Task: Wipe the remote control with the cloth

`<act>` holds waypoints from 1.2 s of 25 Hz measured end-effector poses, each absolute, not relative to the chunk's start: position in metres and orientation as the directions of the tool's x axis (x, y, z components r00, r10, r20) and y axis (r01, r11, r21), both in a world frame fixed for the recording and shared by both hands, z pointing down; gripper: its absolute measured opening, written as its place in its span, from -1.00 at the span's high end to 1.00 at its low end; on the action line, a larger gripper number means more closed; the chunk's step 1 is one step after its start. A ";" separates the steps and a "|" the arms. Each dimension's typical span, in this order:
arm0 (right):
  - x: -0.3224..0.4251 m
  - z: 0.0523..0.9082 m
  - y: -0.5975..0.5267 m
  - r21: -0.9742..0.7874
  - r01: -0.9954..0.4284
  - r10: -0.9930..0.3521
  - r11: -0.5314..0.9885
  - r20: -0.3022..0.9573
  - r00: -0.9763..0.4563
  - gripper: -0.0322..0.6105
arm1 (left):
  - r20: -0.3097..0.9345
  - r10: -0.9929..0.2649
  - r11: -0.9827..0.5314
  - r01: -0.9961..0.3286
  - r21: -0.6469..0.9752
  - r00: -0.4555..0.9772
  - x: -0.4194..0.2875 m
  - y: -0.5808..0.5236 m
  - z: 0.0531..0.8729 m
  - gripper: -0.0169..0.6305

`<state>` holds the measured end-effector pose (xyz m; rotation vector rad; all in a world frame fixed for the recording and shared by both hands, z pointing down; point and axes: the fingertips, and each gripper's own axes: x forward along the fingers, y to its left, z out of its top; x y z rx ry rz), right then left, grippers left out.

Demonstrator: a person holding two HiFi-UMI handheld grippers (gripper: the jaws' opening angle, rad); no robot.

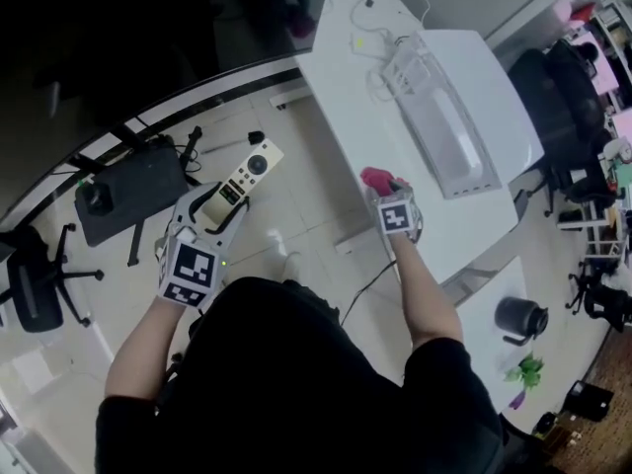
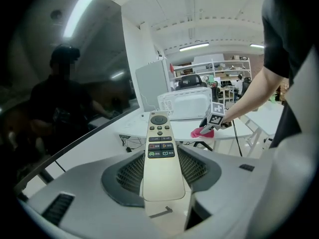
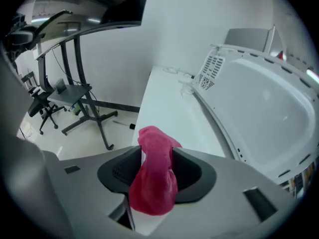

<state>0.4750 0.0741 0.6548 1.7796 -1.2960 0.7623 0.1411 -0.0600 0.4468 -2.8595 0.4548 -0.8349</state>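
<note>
Your left tongs (image 2: 162,164) clamp the remote (image 2: 160,153) by its plain lower end, buttons facing up. Beyond it, over the white tabletop (image 2: 132,124), your right tongs (image 2: 206,129) sit at the pink cloth (image 2: 200,132).

left gripper (image 1: 230,203) held out, jaws clamped on the remote (image 1: 248,173); right gripper (image 1: 388,190) angled down, jaws parted around the cloth (image 3: 152,183).
</note>
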 end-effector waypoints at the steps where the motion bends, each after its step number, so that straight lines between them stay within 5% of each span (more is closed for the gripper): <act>1: 0.479 0.662 0.076 0.236 -0.956 -0.460 -0.173 0.839 0.290 0.29 | 0.507 -0.323 -0.946 -0.252 -0.206 0.799 0.142 -0.059 0.446 0.30; 4: 0.483 0.681 0.083 0.153 -0.964 -0.420 -0.219 0.876 0.235 0.29 | 0.510 -0.338 -0.941 -0.268 -0.209 0.791 0.138 -0.057 0.446 0.30; 8: 0.486 0.680 0.091 0.108 -0.962 -0.425 -0.252 0.880 0.210 0.53 | 0.514 -0.363 -0.931 -0.290 -0.220 0.777 0.130 -0.054 0.447 0.30; 13: 0.453 0.608 0.060 0.087 -0.979 -0.627 -0.186 0.756 0.186 0.56 | 0.502 -0.393 -0.919 -0.304 -0.252 0.771 0.117 -0.061 0.443 0.30; 21: 0.274 0.425 -0.016 0.143 -0.966 -0.884 0.215 0.449 -0.130 0.56 | 0.489 -0.465 -0.883 -0.347 -0.316 0.738 0.086 -0.084 0.439 0.30; 30: 0.075 0.365 -0.052 0.310 -0.706 -0.752 0.637 0.451 -0.481 0.56 | 0.486 -0.523 -0.838 -0.318 -0.444 0.700 0.064 -0.094 0.426 0.30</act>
